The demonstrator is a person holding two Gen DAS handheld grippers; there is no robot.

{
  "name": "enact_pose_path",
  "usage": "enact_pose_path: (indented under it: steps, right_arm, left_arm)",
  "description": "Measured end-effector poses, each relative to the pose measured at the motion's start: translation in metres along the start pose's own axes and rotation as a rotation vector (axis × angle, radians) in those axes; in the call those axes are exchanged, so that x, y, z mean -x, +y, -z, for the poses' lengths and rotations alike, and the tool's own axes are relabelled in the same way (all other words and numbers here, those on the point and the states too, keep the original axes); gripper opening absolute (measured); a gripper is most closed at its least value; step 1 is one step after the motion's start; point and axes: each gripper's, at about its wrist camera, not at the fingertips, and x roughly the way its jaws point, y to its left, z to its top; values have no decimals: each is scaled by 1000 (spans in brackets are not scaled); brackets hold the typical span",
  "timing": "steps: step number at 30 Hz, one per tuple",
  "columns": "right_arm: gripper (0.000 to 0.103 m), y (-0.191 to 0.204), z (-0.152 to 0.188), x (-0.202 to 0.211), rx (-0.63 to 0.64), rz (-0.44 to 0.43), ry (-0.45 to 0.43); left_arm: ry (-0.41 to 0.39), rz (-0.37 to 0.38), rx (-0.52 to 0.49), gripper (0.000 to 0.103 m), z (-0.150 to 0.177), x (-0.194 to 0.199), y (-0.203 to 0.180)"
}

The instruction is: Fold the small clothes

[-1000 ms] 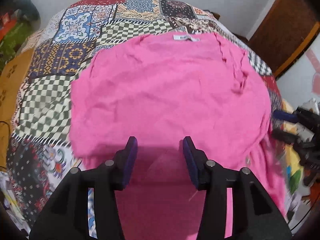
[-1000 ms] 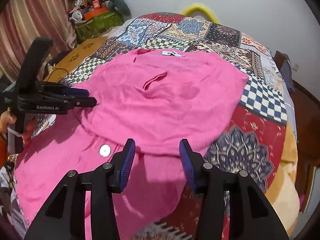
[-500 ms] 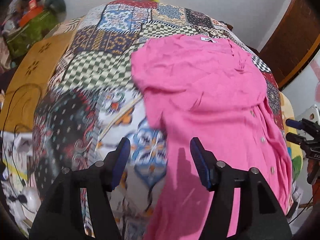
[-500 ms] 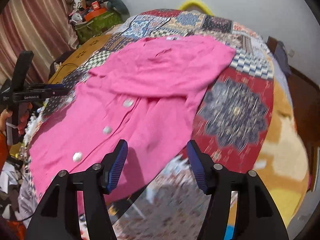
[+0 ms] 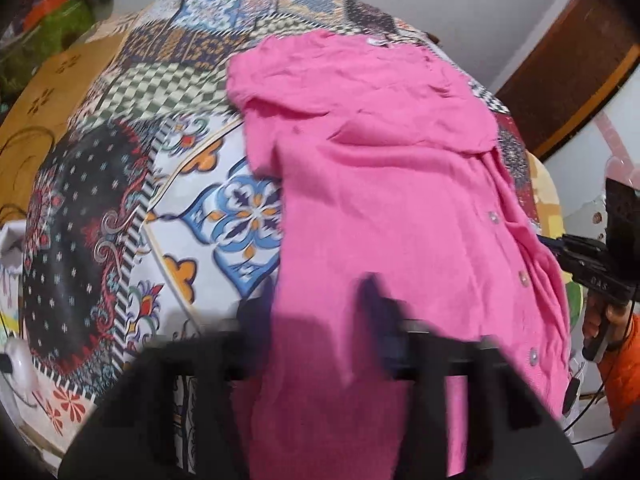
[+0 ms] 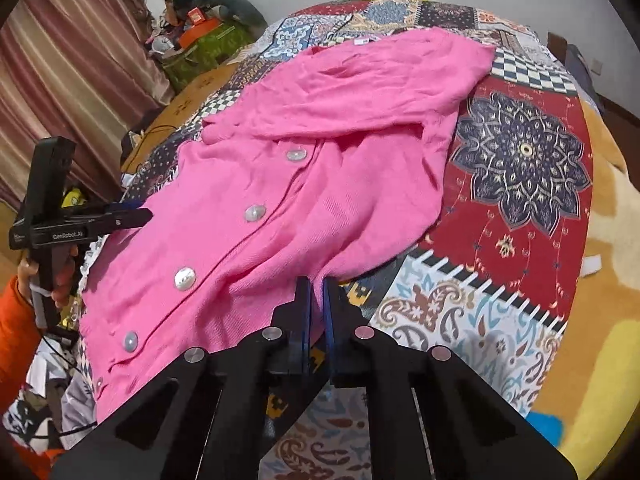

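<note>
Pink cardigan [image 6: 320, 152] on patchwork bedspread [image 6: 524, 160], clutter [image 6: 200, 28] beyond

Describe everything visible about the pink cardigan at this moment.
The pink cardigan is a soft, fine-knit garment with a row of pearly round buttons down its placket and a white neck label at the far end. It lies wrinkled on the patchwork bedspread, its upper part already folded over the body. The right gripper is shut on its near hem; the left gripper, blurred, sits at the other hem corner with pink fabric between its fingers.
</note>
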Motion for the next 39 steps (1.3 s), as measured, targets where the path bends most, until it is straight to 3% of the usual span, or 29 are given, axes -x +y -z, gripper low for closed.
enact_pose_path:
  steps: [3, 7, 11, 14, 19, 20, 22, 23, 25, 26, 30, 33, 34, 36, 37, 39]
  right_arm:
    - [3, -1, -3, 16, 23, 27, -46]
    - [3, -8, -10, 48, 35, 70, -117]
    - [3, -23, -21, 77, 24, 131, -171]
    - [3, -28, -23, 88, 18, 170, -194]
    - [4, -25, -13, 76, 23, 204, -149]
    - [8, -27, -12, 74, 19, 192, -128]
    - [26, -28, -8, 73, -5, 180, -111]
    - [44, -27, -4, 72, -11, 175, -103]
    - [51, -26, 2, 70, 0, 178, -96]
    - [51, -25, 6, 67, 13, 182, -84]
    - [51, -34, 19, 42, -34, 148, -21]
    - [49, -39, 24, 26, -91, 92, -4]
    - [46, -39, 24, 24, -101, 77, -7]
    - [21, -32, 23, 21, -92, 50, -31]
    - [14, -29, 21, 21, -80, 37, -30]
    - [8, -20, 17, 22, -57, 14, -26]
  left_arm:
    - [-11, 33, -1, 3, -3, 8, -5]
    - [-84, 67, -10, 3, -7, 37, -14]
    - [-142, 35, -16, 3, -10, 59, -18]
    - [-130, -9, -9, 3, -8, 56, -11]
    - [-46, -38, 13, 3, 2, 28, 4]
    - [-44, -58, 18, 3, 5, 26, 6]
    - [-30, -55, 35, 6, 10, 24, 9]
    - [-25, -39, 45, 12, 12, 25, 11]
    - [-18, -17, 63, 30, 17, 27, 13]
    - [-17, -9, 68, 38, 20, 28, 13]
    - [22, 35, 89, 40, 31, 22, 10]
    - [8, 34, 92, 40, 35, 23, 6]
    - [8, 45, 94, 40, 36, 23, 5]
    - [5, 70, 94, 40, 36, 24, 3]
    - [4, 73, 80, 36, 36, 25, -1]
    - [0, 85, 46, 3, 35, 27, -8]
